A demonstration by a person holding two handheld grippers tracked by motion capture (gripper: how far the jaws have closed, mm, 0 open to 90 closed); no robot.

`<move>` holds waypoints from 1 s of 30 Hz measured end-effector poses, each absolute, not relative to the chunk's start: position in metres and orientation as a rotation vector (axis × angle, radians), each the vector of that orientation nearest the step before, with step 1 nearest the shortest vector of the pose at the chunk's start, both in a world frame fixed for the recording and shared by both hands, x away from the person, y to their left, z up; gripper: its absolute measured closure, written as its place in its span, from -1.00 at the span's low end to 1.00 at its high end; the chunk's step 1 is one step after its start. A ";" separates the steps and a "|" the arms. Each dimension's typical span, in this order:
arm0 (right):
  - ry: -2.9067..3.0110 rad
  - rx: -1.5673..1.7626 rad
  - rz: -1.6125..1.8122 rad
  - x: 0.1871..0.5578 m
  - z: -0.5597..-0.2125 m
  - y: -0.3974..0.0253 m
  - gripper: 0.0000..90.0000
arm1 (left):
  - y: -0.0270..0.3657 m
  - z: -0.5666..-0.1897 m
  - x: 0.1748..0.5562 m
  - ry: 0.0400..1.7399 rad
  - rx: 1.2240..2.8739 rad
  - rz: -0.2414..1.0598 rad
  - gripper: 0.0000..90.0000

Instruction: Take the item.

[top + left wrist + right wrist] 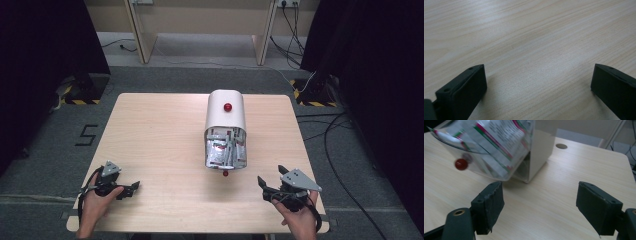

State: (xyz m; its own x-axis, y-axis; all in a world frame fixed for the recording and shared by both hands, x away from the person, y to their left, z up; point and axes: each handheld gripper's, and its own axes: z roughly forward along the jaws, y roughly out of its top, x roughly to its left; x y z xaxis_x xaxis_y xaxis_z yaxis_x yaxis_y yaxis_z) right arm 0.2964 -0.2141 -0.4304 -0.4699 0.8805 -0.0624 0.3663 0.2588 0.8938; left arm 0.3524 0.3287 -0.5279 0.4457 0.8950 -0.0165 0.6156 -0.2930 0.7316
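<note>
White box (225,114) with a clear front bin (225,150) stands mid-table, slightly right of centre, the bin facing the near edge and packed with sachets (223,146). One red knob (227,106) on the box top, another (225,173) at the bin's near lip. Left gripper (131,188) rests at the near left of the table (150,130), jaws wide over bare wood. Right gripper (271,181) at near right, jaws wide and empty, aimed toward the bin, well apart from it.
</note>
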 end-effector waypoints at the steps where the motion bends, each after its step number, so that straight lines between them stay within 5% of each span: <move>1: 1.966 1.117 1.175 0.296 -0.428 -0.212 -0.48 | 0.329 -0.528 0.352 1.262 2.020 0.529 -1.00; 30: 1.952 0.942 1.255 0.309 -0.389 -0.162 -0.10 | 0.329 -0.528 0.352 1.261 2.022 0.529 -1.00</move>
